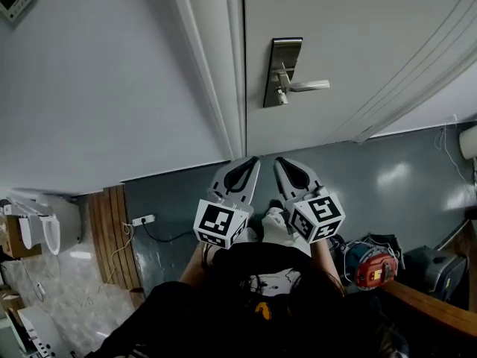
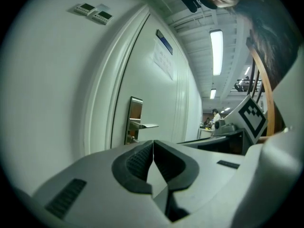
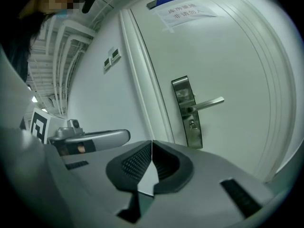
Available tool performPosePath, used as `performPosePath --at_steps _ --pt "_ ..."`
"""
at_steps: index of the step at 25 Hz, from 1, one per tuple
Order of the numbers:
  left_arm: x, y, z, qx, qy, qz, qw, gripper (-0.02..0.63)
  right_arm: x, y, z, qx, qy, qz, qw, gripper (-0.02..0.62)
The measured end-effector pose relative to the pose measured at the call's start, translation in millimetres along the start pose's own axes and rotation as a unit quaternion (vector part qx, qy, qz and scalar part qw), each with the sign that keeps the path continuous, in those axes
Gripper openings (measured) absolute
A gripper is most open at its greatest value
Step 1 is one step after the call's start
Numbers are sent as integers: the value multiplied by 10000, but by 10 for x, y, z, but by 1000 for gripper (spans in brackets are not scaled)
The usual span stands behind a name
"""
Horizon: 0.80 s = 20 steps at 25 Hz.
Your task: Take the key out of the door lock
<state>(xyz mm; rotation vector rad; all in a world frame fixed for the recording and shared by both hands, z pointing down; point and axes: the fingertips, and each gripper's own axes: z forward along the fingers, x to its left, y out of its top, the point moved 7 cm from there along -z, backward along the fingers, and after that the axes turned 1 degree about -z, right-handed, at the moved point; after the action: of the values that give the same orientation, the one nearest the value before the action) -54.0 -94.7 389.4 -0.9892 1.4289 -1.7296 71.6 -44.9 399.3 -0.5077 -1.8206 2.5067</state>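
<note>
The left gripper [image 2: 153, 148] has its jaws pressed together with nothing between them, and the right gripper [image 3: 151, 148] is closed the same way and empty. In the head view both sit low in the centre of the frame, tips pointing up at the door [image 1: 358, 43] and well apart from it. Each carries a cube [image 1: 220, 224] with black-and-white square markers and no letters. The metal lock plate [image 3: 186, 110] stands right of centre in the right gripper view, its handle [image 3: 209, 102] pointing right. The key [image 3: 192, 124] is a small stub just under the handle, too small to tell its shape. At the top of that view a blue strip [image 3: 165, 1] and a paper notice [image 3: 186, 11] bear Chinese characters too blurred to read. In the left gripper view the gripper's own body cuts off the plate's lower end.
</note>
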Motion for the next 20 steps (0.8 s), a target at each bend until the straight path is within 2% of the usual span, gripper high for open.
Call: performPosePath --at_steps 11,15,20 --pt "-59 74 470 -68 773 -52 9970 9 -652 175 248 88 671 10 9977 8" --pt "-78 67 621 -63 984 -124 9950 9 -881 153 356 135 956 267 9950 8" --pt "-124 91 782 -66 1241 -31 9922 9 -1175 84 503 253 1188 694 9902 8"
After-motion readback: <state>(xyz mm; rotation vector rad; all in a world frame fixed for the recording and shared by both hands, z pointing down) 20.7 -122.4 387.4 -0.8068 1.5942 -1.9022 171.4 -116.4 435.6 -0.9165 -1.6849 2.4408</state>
